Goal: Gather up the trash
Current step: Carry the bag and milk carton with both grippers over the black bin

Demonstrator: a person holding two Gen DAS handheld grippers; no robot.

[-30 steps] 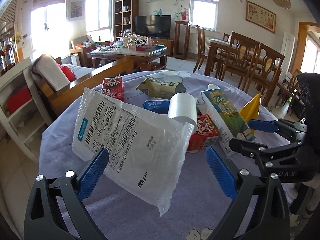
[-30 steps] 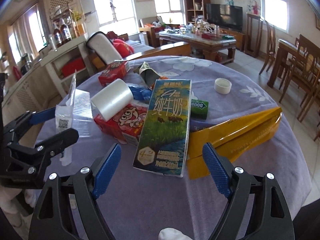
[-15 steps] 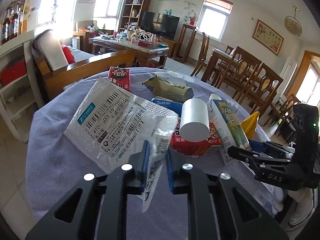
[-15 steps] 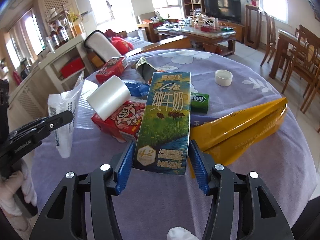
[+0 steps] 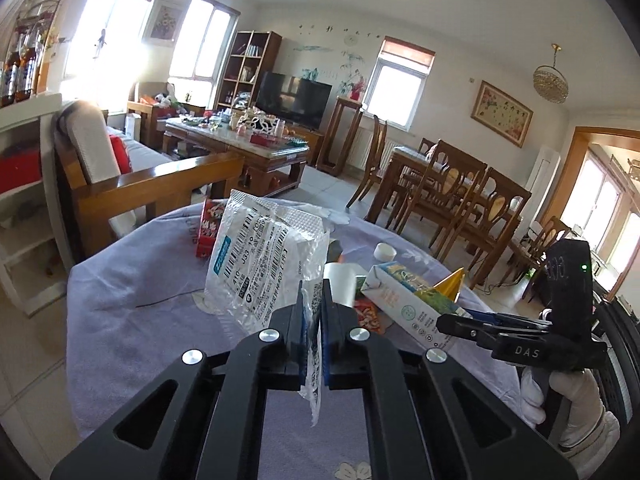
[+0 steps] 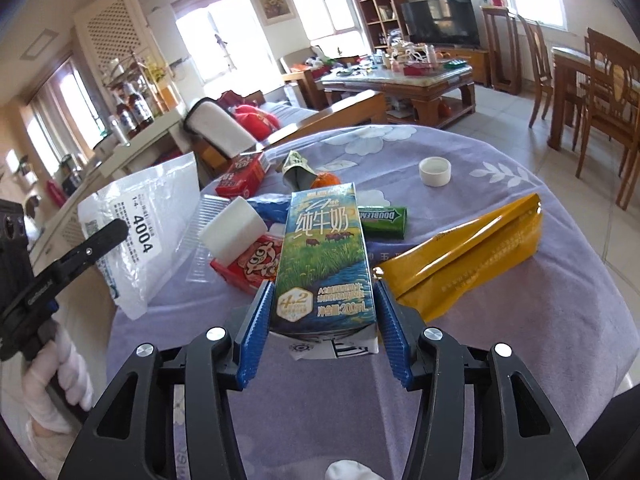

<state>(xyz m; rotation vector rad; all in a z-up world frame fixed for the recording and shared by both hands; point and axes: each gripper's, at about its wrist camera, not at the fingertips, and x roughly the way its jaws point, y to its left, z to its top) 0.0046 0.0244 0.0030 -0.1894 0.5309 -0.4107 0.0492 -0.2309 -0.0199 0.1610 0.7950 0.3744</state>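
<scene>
We hold 2 pieces of trash over the lilac cloth-covered table (image 6: pixel 560 320). Our left gripper (image 5: pixel 313 316) has its black jaws pinched tight on a crinkled, translucent plastic mailer bag (image 5: pixel 264 264), a limp sheet with a white barcode label that stands up ahead of the pads while a ragged tail hangs below them. Our right gripper (image 6: pixel 320 328) has its ribbed blue pads against both sides of a tall rectangular milk carton (image 6: pixel 324 264), glossy card printed with meadow and cows; the jaws are closing on it, and its folded bottom flap shows between them.

Just beyond the carton, ahead of the right gripper, lie a white cylinder (image 6: pixel 232 232) on a red snack box (image 6: pixel 248 268), a green gum packet (image 6: pixel 384 220), and to the right a shiny yellow foil bag (image 6: pixel 468 256). A white cap (image 6: pixel 435 171) sits farther off.

A second ago both grippers stood wide open around their items; half a second ago they had closed, and since then bag and carton have tilted up off the cloth.
</scene>
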